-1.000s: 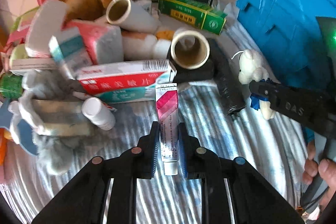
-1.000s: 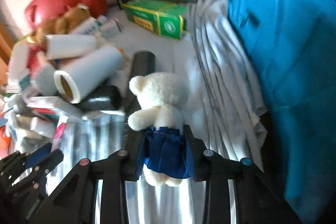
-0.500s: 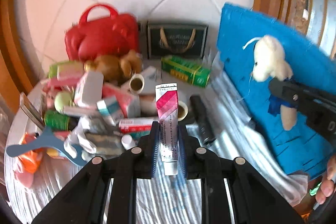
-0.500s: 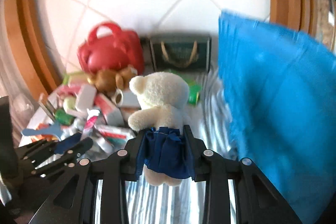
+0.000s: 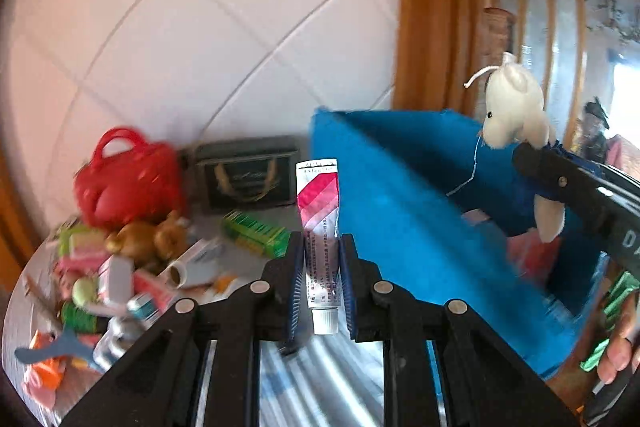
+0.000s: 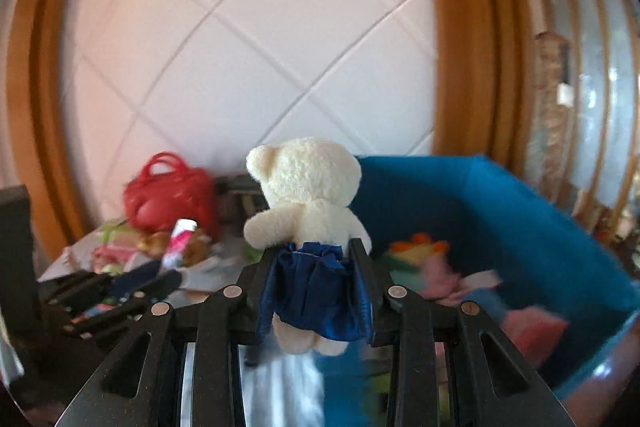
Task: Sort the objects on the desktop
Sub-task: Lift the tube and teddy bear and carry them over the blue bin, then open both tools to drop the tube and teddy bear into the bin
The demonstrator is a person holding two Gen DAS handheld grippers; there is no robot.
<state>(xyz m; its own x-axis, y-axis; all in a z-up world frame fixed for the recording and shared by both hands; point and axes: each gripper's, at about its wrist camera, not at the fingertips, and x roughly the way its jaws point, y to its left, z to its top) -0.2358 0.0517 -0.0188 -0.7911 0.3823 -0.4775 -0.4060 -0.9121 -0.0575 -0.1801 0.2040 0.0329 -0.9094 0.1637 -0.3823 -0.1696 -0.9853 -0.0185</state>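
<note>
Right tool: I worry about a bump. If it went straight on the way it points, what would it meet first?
Probably nothing near. The right tool, shut on the white bear, points past the blue bin rim's left end toward the tiled wall. Depth is unclear.

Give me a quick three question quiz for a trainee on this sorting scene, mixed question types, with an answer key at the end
1. True or false: the left tool is shut on a pink and white tube.
2. Multiple choice: what does the right tool hold? A) a red bag B) a white teddy bear in a blue skirt C) a green box
3. Fill in: in the right wrist view, soft toys already lie inside the ____ bin.

Key:
1. True.
2. B, the white teddy bear.
3. Blue.
</note>
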